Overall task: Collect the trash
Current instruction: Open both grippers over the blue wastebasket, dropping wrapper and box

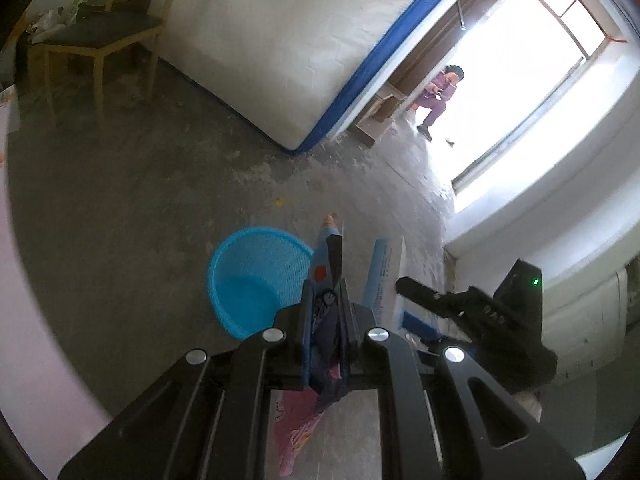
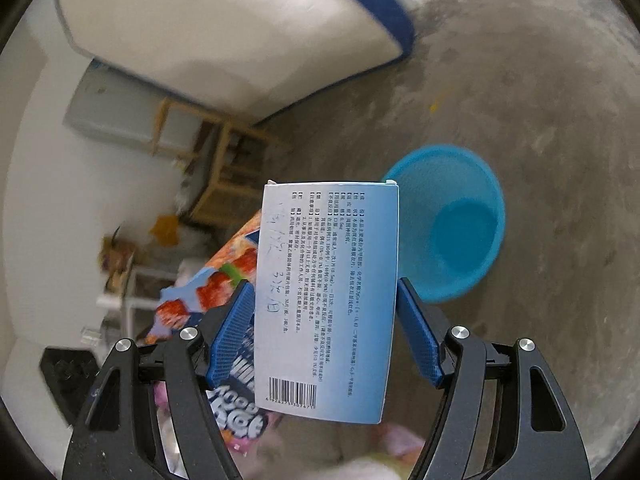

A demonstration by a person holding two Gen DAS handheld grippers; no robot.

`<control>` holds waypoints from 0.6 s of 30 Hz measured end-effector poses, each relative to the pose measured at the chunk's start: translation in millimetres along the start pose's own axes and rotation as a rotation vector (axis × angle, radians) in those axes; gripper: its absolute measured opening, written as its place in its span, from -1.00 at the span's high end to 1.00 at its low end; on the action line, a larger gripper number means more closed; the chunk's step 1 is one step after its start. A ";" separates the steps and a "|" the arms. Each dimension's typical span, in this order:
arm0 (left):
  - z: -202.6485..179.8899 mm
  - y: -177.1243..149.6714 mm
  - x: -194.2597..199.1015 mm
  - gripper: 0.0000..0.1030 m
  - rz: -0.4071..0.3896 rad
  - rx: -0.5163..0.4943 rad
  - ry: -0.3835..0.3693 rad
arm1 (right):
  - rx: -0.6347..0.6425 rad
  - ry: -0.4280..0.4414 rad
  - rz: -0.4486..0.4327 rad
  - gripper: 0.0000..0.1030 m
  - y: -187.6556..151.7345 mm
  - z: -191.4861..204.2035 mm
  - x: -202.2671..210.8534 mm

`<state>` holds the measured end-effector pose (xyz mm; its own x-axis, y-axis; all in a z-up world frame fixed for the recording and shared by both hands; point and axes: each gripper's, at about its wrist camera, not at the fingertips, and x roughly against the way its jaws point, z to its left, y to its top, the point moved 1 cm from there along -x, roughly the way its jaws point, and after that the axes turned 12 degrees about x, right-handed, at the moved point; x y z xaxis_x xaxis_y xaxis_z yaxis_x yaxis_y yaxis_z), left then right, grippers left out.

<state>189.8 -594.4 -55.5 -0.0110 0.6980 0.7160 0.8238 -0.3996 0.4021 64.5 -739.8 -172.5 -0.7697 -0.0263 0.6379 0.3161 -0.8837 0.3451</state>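
My left gripper point(image 1: 326, 296) is shut on a blue snack wrapper point(image 1: 326, 264) and holds it above the floor, just right of a blue plastic basket point(image 1: 256, 280). My right gripper point(image 2: 326, 304) is shut on a white and blue medicine box point(image 2: 328, 300), held upright in the air. The same box shows in the left wrist view point(image 1: 384, 276), with the right gripper's body beside it. The snack wrapper appears behind the box in the right wrist view point(image 2: 216, 284). The blue basket point(image 2: 456, 220) lies on the floor beyond and right of the box and looks empty.
A white mattress with blue edging point(image 1: 280, 48) leans against the wall. A wooden chair point(image 1: 96, 40) stands at the far left. A person in purple point(image 1: 438, 96) sits by a bright window. A pink wrapper point(image 1: 296, 424) lies on the concrete floor below my left gripper.
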 end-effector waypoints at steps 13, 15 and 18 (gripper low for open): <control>36.7 -7.2 -10.9 -0.25 -0.104 0.011 0.109 | -0.056 -0.119 0.038 -0.60 -30.1 -70.7 -33.5; 33.3 -13.6 9.3 -0.25 -0.127 -0.031 0.091 | -0.018 -0.107 0.036 -0.60 -38.4 -63.2 -21.1; 21.3 -26.0 46.2 -0.27 -0.170 -0.110 0.083 | 0.088 -0.120 0.021 -0.60 -48.5 -33.9 2.4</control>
<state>179.9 -539.0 -45.0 -0.1948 0.7113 0.6754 0.7392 -0.3461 0.5777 28.5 -712.9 -211.1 -0.6924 0.0161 0.7213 0.3831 -0.8390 0.3865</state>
